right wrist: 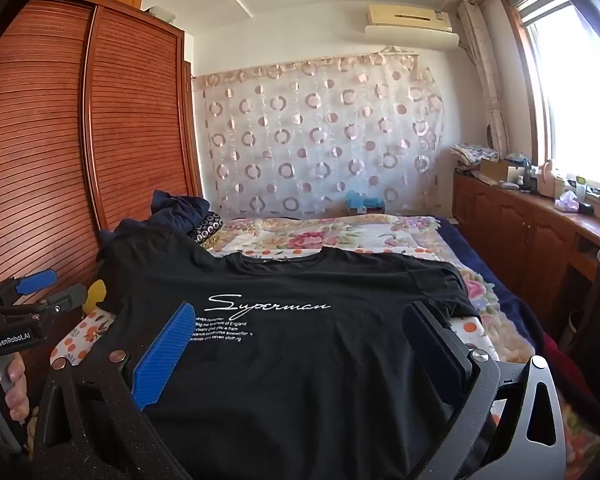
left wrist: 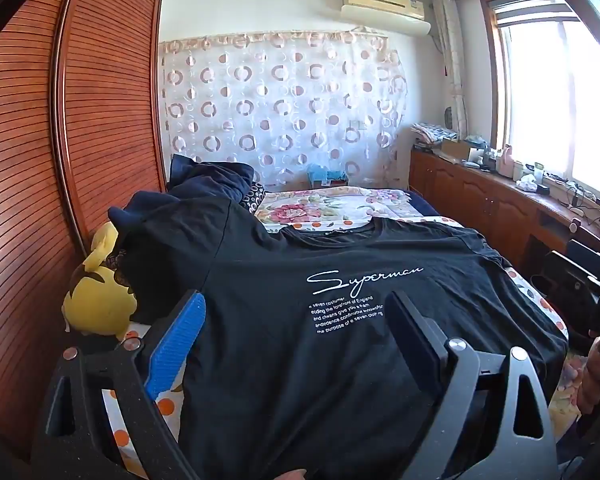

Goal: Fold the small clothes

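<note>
Black cotton covers most of the bed: a black T-shirt (left wrist: 300,320) lies face up and spread out on the flowery bedsheet (left wrist: 340,204), with white "Superman" writing (left wrist: 364,280) on the chest. Its neck points to the far end of the bed, and its bottom edge is nearest the person.

The left gripper (left wrist: 296,320) hovers over the near left part of the shirt. Its jaws are spread wide and hold nothing. The right gripper (right wrist: 300,332) hovers over the near right part, and its jaws are wide and empty too. A hand (right wrist: 4,384) squeezes the handle of the left tool.

The fold has not started yet, I think. To do it well, each gripper should go down to one side of the shirt and pinch just the cloth, not the sheet under it. Both sides should lift together so the shirt stays flat and even.

One sleeve lies up on a dark blue heap of clothes (left wrist: 212,180), beside a yellow plush toy (left wrist: 96,300). That sleeve may drag, so it wants pulling free first.
</note>
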`<state>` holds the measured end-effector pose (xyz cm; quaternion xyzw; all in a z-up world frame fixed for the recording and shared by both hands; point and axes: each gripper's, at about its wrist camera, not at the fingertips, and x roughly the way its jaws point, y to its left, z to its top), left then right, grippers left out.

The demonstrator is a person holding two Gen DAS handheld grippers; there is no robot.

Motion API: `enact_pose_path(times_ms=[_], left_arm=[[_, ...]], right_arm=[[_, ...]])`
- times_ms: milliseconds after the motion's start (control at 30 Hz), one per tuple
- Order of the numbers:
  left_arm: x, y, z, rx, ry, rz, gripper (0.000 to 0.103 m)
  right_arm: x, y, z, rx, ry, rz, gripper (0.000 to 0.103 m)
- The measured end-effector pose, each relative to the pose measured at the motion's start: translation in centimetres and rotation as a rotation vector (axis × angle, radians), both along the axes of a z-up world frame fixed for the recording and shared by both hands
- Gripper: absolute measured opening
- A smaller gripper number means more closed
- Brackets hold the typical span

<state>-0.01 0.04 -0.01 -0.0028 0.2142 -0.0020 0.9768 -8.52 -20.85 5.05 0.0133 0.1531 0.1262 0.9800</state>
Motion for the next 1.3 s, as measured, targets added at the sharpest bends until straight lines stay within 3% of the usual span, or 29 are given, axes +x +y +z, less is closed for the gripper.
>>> enact_pose_path(times_ms=[1300], left_arm=[[-0.6,-0.3,0.6,0.029,-0.03,-0.006,0.092]], right_arm=[[0.2,0.1,0.0,-0.001,0.017,-0.003,0.103]])
